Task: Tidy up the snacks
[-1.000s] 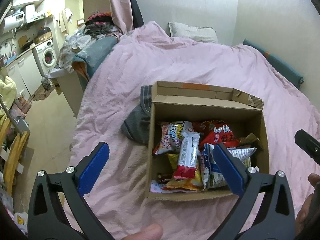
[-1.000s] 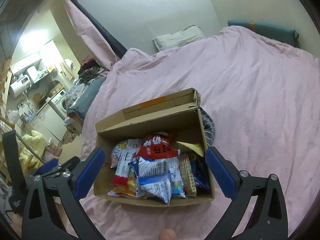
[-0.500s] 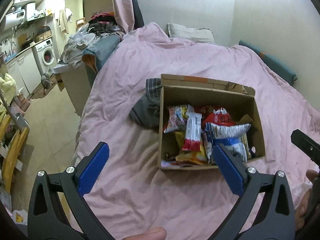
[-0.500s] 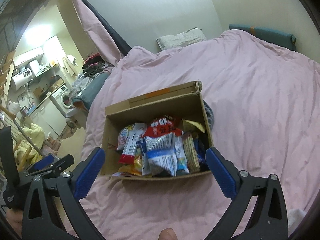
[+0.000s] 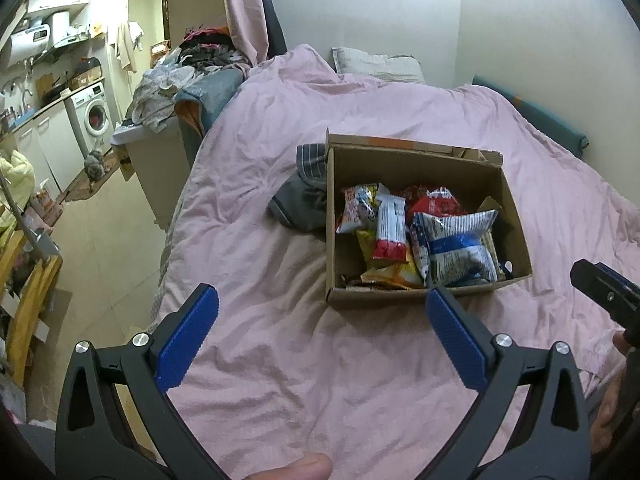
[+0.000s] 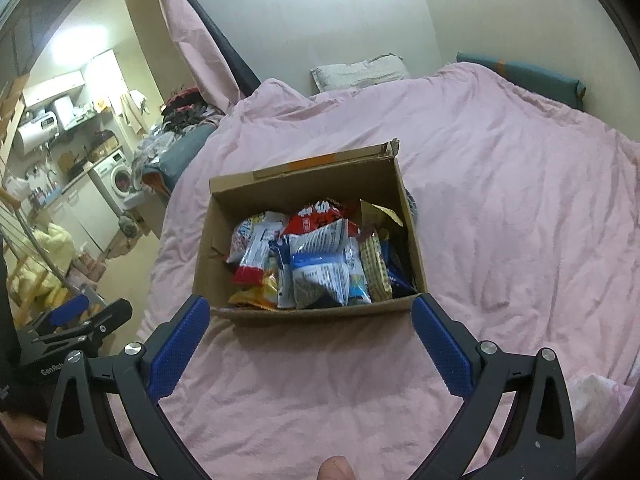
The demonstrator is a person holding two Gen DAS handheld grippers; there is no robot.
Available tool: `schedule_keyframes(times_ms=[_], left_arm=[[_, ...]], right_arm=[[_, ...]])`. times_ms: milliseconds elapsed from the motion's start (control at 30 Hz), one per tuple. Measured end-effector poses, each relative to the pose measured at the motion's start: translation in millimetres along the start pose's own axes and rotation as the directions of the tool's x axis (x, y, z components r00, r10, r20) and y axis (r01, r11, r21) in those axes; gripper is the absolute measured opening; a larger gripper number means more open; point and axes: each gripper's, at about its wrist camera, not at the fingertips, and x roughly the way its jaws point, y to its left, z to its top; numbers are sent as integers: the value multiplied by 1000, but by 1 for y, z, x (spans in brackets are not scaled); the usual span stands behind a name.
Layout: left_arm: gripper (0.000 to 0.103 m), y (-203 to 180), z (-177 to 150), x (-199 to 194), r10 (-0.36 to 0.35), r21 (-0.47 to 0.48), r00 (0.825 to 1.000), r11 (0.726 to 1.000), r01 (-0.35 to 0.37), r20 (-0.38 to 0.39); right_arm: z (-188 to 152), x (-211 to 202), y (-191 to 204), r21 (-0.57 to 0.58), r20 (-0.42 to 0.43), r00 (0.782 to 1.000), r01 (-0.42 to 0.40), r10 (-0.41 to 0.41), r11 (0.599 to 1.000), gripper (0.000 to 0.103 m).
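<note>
An open cardboard box [image 5: 516,216] [image 6: 204,248] rests on the pink bedspread, filled with several snack packets. A blue-and-white bag [image 5: 456,248] [image 6: 320,264] lies on top, with a red-and-white bar [image 5: 390,224] [image 6: 252,260] and a red packet [image 5: 436,202] [image 6: 312,218] beside it. My left gripper [image 5: 322,306] hovers open, short of the box's near left corner, holding nothing. My right gripper [image 6: 310,314] stands open in front of the box's near wall, also empty. The other gripper's tip [image 5: 604,292] shows at the right edge of the left wrist view.
A dark grey garment [image 5: 300,196] lies against the box's left side. The pink bedspread [image 6: 500,200] spreads wide to the right and toward me. A pillow [image 5: 376,64] lies at the bed head. Left of the bed are a laundry heap [image 5: 176,80], floor and a washing machine [image 5: 94,116].
Both grippers have drawn back and risen from the box, which now looks smaller and farther in each view. Both stay open and empty. The snacks have not moved.
</note>
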Motion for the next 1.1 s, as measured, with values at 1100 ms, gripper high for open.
schedule_keyframes(times_ms=[1100], left_arm=[[103, -1, -10, 10, -13, -24, 1000, 1000, 12, -24]], right_arm=[[-9, 25, 5, -42, -24, 996, 87, -88, 995, 103]])
